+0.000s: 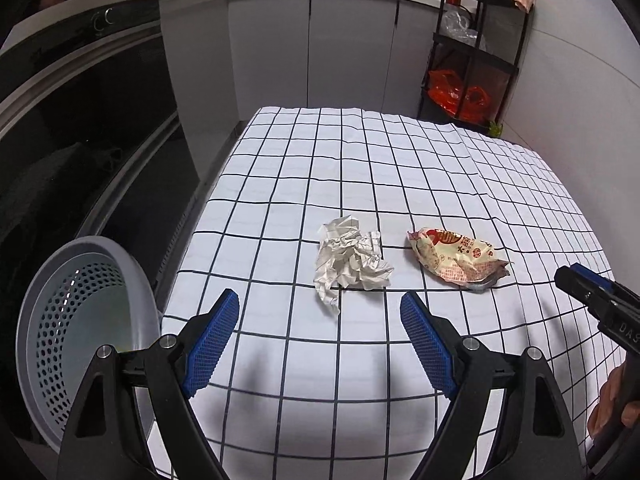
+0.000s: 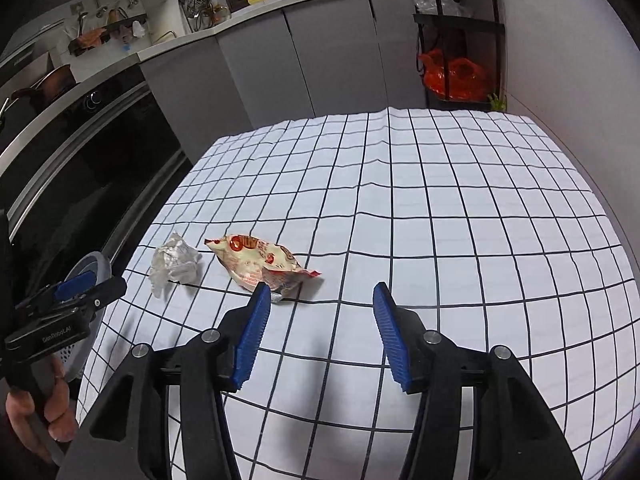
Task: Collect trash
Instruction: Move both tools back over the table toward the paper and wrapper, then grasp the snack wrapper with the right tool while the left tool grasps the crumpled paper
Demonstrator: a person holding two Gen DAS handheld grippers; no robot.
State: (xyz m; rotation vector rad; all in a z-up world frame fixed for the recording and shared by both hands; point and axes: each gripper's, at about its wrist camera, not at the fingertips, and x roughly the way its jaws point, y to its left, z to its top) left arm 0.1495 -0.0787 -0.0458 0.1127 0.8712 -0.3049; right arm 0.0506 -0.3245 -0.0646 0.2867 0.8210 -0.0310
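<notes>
A crumpled ball of white paper (image 1: pixel 352 258) (image 2: pixel 175 259) and a red and cream snack wrapper (image 1: pixel 456 259) (image 2: pixel 261 262) lie side by side on the checked tablecloth (image 1: pixel 360 168). My left gripper (image 1: pixel 320 308) is open, just short of the paper, with nothing between its blue pads. My right gripper (image 2: pixel 322 298) is open too, its left fingertip at the wrapper's near edge and its gap over bare cloth. A grey perforated bin (image 1: pixel 76 320) (image 2: pixel 86 276) stands off the table's left edge.
Black oven fronts (image 1: pixel 80 140) run along the left, grey cabinets (image 1: pixel 312 48) behind the table. A black shelf rack with orange bags (image 1: pixel 464 92) stands at the back right. A hand (image 2: pixel 36 412) grips the left tool.
</notes>
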